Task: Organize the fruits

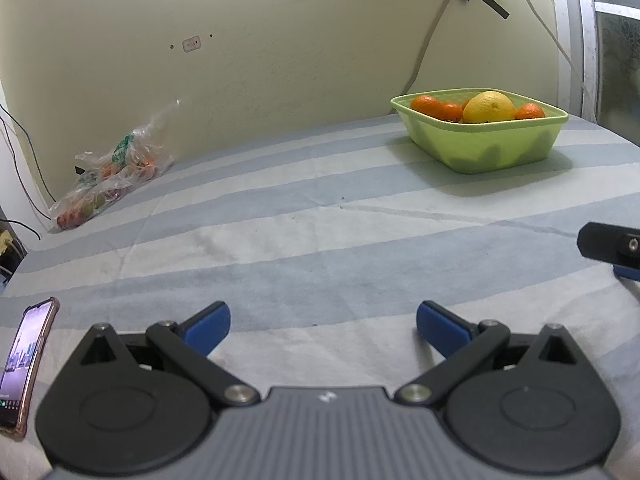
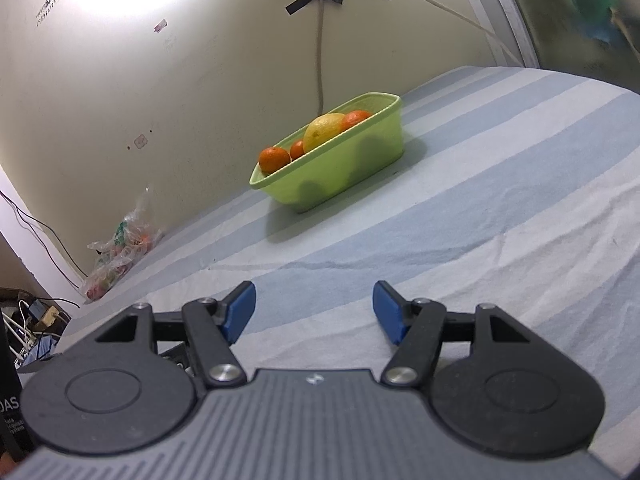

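Left tongs [image 1: 323,326] sit wide open w/ nothing between the blue pads, low over the striped sheet [image 1: 320,216] of what looks like a bed. Right tongs [image 2: 314,312] likewise spread wide, empty, over the same sheet. Green basket [image 1: 480,148] rests on the sheet near the wall, well apart from both tongs; in it a large yellow fruit [image 1: 494,107] w/ oranges [image 1: 428,105] on either side. Left view shows the basket from its long side, to the right of centre; right view shows it end-on, nearer centre, w/ one orange at the near-left end and the yellow fruit behind it. Plastic bag [image 1: 108,172] lies against the wall at the far left edge of the bed, well apart from the basket; orange and reddish-green shapes show through, prob. more fruit, but the plastic is too crumpled to be sure. Only the left view shows a phone [image 1: 26,364] in a pinkish case, screen lit, lying on the sheet just left of the left tongs; it also catches a black-and-blue tip of the right tongs at its right edge. Only the right view shows the clutter of plugs and cables [image 2: 36,320] below the bed's left edge. Both views show black tape crossed over a cord on the wall [image 1: 280,40] above the basket.
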The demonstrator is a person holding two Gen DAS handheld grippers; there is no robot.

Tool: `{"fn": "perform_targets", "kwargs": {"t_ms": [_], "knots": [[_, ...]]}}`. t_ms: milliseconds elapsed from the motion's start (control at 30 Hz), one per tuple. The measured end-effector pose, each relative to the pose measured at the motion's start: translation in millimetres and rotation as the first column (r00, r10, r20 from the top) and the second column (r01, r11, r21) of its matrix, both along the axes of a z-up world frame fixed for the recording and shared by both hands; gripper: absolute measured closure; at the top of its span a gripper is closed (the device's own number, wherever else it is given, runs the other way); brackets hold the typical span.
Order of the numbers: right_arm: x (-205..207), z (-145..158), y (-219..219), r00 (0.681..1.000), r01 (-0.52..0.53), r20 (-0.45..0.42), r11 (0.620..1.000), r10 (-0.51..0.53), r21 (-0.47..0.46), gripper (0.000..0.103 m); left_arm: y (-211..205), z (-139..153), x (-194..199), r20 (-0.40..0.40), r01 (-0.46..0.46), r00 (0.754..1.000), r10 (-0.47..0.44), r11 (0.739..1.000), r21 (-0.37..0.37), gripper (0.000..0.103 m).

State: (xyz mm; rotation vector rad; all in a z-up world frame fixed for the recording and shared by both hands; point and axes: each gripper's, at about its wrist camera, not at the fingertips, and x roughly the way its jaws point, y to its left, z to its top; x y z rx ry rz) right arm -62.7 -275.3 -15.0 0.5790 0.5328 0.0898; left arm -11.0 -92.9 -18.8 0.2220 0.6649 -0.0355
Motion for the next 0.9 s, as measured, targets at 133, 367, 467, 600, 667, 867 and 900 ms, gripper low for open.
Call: {"fn": "perform_targets", "kwargs": {"t_ms": [133, 367, 467, 600, 667, 867, 900], "knots": [[-2.3, 0.3, -4.3, 1.0, 0.021, 0.008, 1.0, -0.021, 0.018, 0.036, -1.4, -0.8, -1.0, 0.001, -0.003, 1.0, 0.003, 1.0, 0.005, 0.0], [-3.1, -0.1, -6.3, 1.0, 0.018, 0.008, 1.0, -0.018, 0.023, 0.035, -2.8, -2.9, -1.1, 0.003, -0.009, 1.0, 0.009, 1.0, 0.03, 0.0], [-2.7, 0.0, -5.6, 1.0, 0.019, 0.01, 1.0, -0.019, 0.022, 0.035, -2.7, -3.1, -1.5, 0.009, -0.009, 1.0, 0.009, 0.999, 0.037, 0.0], [-2.7, 0.3, -4.9, 1.0, 0.024, 0.015, 1.0, -0.024, 0.016, 0.035, -0.8, -3.0, -1.8, 0.025, -0.022, 0.999, 0.021, 0.999, 0.044, 0.0], [-3.3, 1.0, -2.8, 0.999, 0.024, 0.021, 1.0, -0.024, 0.005, 0.035, 1.8, -2.4, -1.1, 0.028, -0.03, 0.999, 0.029, 0.999, 0.037, 0.0], [-5.6, 3.9, 5.0, 0.999, 0.02, 0.043, 0.999, -0.019, -0.036, 0.035, 6.9, -3.1, 0.8, 0.029, -0.04, 0.999, 0.039, 0.999, 0.032, 0.0], [-6.0, 4.2, 5.7, 0.999, 0.021, 0.045, 0.999, -0.019, -0.04, 0.035, 6.8, -3.4, 0.4, 0.03, -0.04, 0.999, 0.039, 0.999, 0.033, 0.0]]}}
